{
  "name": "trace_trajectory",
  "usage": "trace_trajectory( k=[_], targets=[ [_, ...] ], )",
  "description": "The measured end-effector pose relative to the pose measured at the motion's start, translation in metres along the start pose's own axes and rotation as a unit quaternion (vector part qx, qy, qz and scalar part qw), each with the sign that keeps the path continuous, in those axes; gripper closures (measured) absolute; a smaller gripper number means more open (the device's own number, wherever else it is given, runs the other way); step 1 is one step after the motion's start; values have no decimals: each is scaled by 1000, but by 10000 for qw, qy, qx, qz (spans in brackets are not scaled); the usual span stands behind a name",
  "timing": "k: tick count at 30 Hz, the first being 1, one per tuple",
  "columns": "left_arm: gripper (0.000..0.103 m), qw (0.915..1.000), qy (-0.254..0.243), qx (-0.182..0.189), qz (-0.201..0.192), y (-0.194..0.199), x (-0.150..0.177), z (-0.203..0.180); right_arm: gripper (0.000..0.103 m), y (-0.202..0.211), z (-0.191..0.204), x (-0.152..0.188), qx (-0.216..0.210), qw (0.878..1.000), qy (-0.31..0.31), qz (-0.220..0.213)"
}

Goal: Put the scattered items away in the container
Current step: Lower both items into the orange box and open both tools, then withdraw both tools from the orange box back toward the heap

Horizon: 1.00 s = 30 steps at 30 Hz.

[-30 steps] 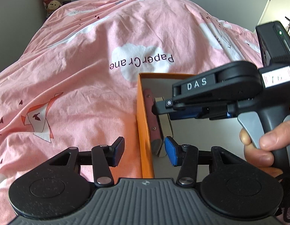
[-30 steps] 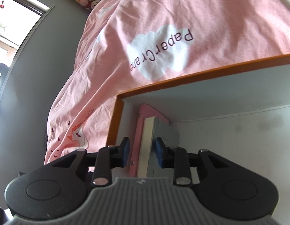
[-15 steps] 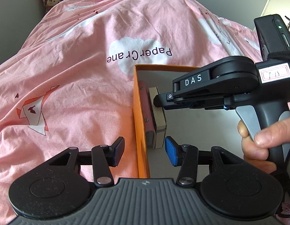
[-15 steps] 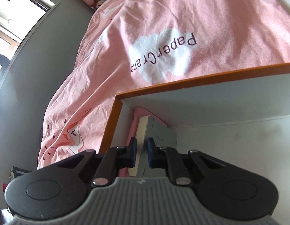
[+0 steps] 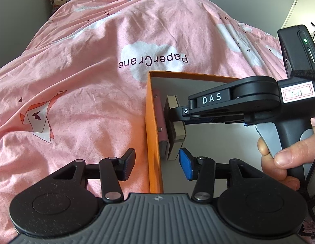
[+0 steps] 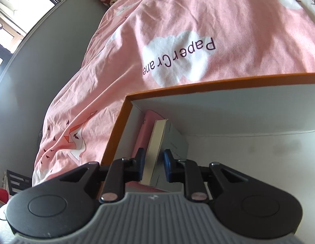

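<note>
Orange box (image 6: 218, 84) holds two upright items: pink case (image 6: 142, 134), grey book (image 6: 167, 142)

Pink duvet (image 5: 80, 77) with white clouds fills the frame's upper half. Orange box (image 5: 152, 122), grey inside, lower centre. Pink case (image 6: 146, 134) beside a grey book (image 6: 173, 142).

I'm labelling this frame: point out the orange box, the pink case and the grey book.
Orange cardboard box (image 5: 152, 134): left wrist view, left wall.
Flat pink case (image 6: 141, 136): right wrist view, broad face.
Grey-covered book (image 6: 174, 140): right wrist view, cover.
</note>
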<state>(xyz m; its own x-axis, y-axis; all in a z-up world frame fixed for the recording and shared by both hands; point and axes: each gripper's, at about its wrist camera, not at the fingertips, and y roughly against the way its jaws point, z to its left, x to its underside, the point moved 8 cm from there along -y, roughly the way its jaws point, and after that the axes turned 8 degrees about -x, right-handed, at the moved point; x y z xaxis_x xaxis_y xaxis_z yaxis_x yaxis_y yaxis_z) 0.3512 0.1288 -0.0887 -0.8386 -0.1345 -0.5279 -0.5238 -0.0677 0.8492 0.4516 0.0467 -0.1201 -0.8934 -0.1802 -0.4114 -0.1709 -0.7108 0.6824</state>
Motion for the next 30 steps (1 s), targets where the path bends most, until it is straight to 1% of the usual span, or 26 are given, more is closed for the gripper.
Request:
trace_trajectory(
  k=[1,2,5,10,11,12,16,25,30],
  targets=[
    [48,10000,-9,11,5,-1,0,-1,84,-1,1,0,-35,10000,-16,-22],
    [48,10000,-17,22,10,-1,1,-1,95,-2,1,-1,-86,9999,-41,-49],
    [48,10000,-14,33,34,-4,1,-2,95,-4,0,-6,-103,9999,-75,-96],
    [48,10000,-8,86,-8,-2,1,-4,94,-2,-2,-6,-154,9998,-103,-47],
    [48,10000,1,93,-26,-1,2,-5,94,-1,-2,-5,-157,9998,-108,-23],
    [48,9999,10,99,-36,0,1,-5,90,1,-2,-5,-151,9998,-104,-14],
    [48,9999,38,136,-72,4,1,-6,89,7,0,-5,-32,9999,65,-76],
    [48,9997,75,132,-202,15,2,-5,89,19,2,-2,37,9997,213,-113],
    [48,9995,11,134,-271,23,2,-8,89,20,-2,-1,99,9998,176,-73]
  ],
)
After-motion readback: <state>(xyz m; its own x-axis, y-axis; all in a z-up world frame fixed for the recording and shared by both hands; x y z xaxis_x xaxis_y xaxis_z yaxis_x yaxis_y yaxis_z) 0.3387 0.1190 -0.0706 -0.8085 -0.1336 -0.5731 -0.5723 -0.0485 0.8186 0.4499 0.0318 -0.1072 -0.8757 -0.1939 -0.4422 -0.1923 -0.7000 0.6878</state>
